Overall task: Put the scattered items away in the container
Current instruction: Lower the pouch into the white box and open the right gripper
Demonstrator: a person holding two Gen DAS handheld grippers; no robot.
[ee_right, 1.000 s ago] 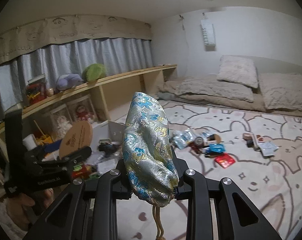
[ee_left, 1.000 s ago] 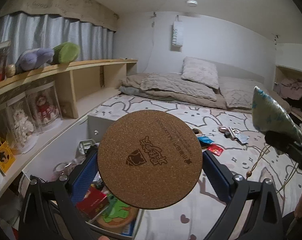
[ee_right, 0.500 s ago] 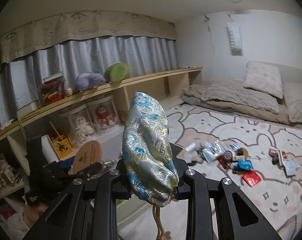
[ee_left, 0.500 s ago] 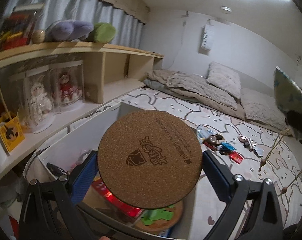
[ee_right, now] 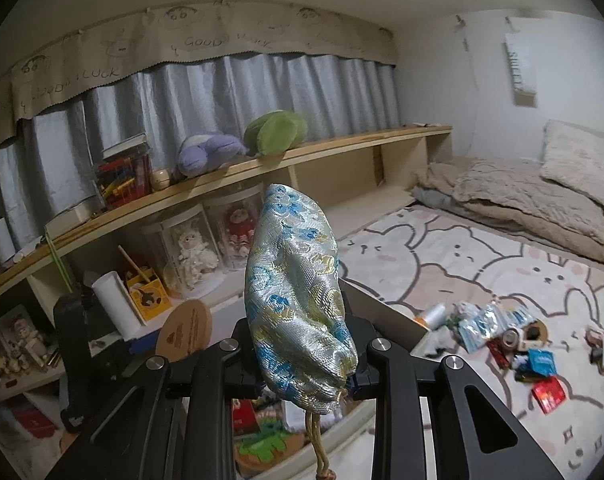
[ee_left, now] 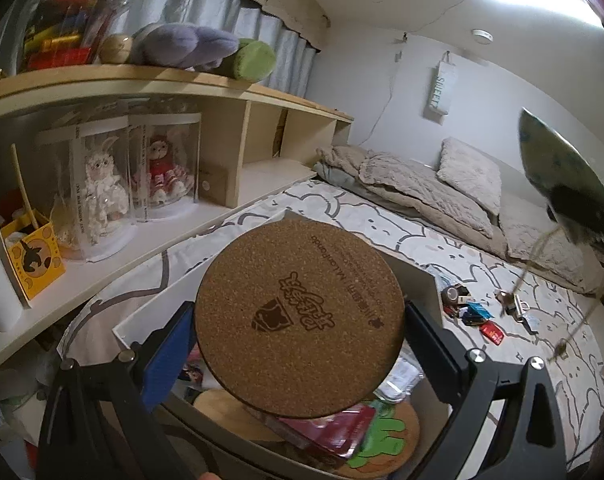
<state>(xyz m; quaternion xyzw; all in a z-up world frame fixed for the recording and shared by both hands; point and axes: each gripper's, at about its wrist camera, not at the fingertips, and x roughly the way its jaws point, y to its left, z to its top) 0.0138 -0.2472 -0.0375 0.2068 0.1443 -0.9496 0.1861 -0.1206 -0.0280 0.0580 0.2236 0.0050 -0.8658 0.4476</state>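
Observation:
My left gripper (ee_left: pixel 300 320) is shut on a round cork coaster (ee_left: pixel 298 312) with a printed logo, held over the open white box (ee_left: pixel 429 280). Red packets and a green cartoon coaster (ee_left: pixel 377 440) lie inside the box. In the right wrist view my right gripper (ee_right: pixel 302 364) is shut on a silver-blue brocade drawstring pouch (ee_right: pixel 296 300), its cord (ee_right: pixel 319 444) hanging down, above the box's near end. The pouch (ee_left: pixel 553 160) shows at the right edge of the left wrist view. The cork coaster (ee_right: pixel 186 330) and the left gripper appear at lower left of the right wrist view.
Several small packets and trinkets (ee_right: pixel 517 348) lie scattered on the bunny-print sheet (ee_right: pixel 481 256). A wooden shelf unit (ee_left: pixel 174 92) with doll cases (ee_left: pixel 102 184), plush toys and a yellow box runs along the left. Pillows and a blanket (ee_left: pixel 421 180) lie at the far end.
Both grippers have swung left toward the shelf and box, each keeping its item. The box now lies under the coaster, and the scattered items have slid to the right of both views.

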